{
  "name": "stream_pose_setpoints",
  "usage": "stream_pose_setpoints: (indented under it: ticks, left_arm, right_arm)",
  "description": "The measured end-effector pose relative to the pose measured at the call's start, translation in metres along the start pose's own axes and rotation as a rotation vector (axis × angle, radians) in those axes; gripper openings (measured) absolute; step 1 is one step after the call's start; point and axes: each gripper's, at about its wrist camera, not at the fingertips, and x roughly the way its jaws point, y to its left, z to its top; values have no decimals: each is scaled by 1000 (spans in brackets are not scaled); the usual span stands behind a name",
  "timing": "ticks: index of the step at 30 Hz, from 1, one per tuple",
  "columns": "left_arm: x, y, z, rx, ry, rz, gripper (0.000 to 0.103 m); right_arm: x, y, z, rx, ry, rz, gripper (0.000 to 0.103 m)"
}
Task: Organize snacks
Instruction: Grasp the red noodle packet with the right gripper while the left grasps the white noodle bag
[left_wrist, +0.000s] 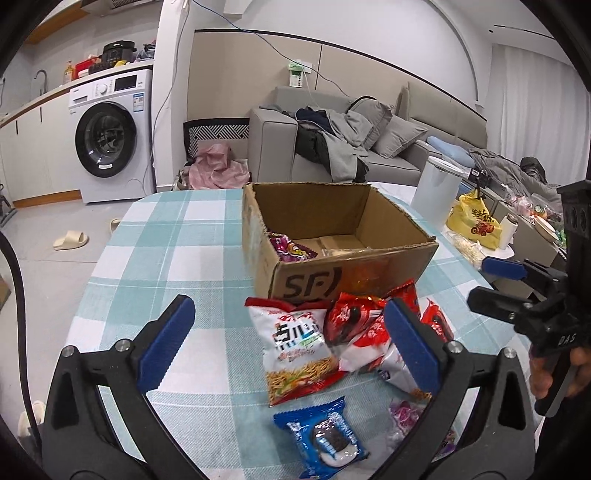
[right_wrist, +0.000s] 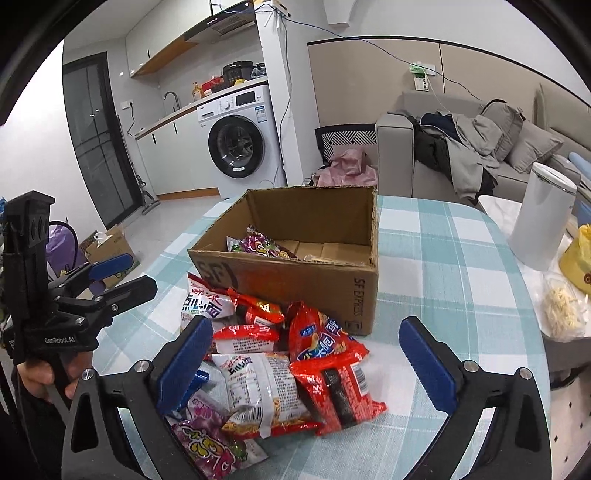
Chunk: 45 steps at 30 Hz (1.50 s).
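Observation:
An open cardboard box (left_wrist: 369, 273) (right_wrist: 295, 280) stands on the checked tablecloth, with purple snack packets (left_wrist: 291, 249) (right_wrist: 258, 245) lying in its left corner. In front of it lies a heap of snacks: a white noodle packet (left_wrist: 295, 343) (right_wrist: 258, 387), red packets (left_wrist: 354, 321) (right_wrist: 332, 365), a blue cookie packet (left_wrist: 325, 439) and a purple packet (right_wrist: 207, 443). My left gripper (left_wrist: 291, 343) hangs open over the heap with nothing between its blue pads. My right gripper (right_wrist: 306, 365) is open above the heap too, holding nothing.
A white cylindrical bin (right_wrist: 543, 218) (left_wrist: 436, 192) and a yellow bag (left_wrist: 472, 221) stand to the right of the table. A sofa (left_wrist: 332, 147) with clothes lies beyond the box. A washing machine (left_wrist: 110, 133) is at the far left. A hand (right_wrist: 44, 380) holds the other gripper.

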Motion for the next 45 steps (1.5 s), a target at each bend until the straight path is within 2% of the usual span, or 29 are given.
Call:
stream_pose_setpoints:
  ticks: [6, 15, 19, 30, 45]
  left_arm:
    - [4, 5, -2, -5, 23, 10, 102]
    - [36, 5, -8, -2, 91, 21, 102]
    - [49, 7, -12, -7, 119, 28, 102]
    - [79, 15, -24, -25, 182, 32, 102]
    - [116, 26, -33, -52, 243, 26, 102]
  right_arm:
    - [0, -7, -4, 5, 21, -25, 103]
    - [14, -26, -12, 35, 96, -59, 103]
    - [23, -32, -17, 24, 138, -89, 103]
    - [43, -33, -31, -27, 226, -97, 103]
    - [52, -34, -37, -43, 261, -100, 103]
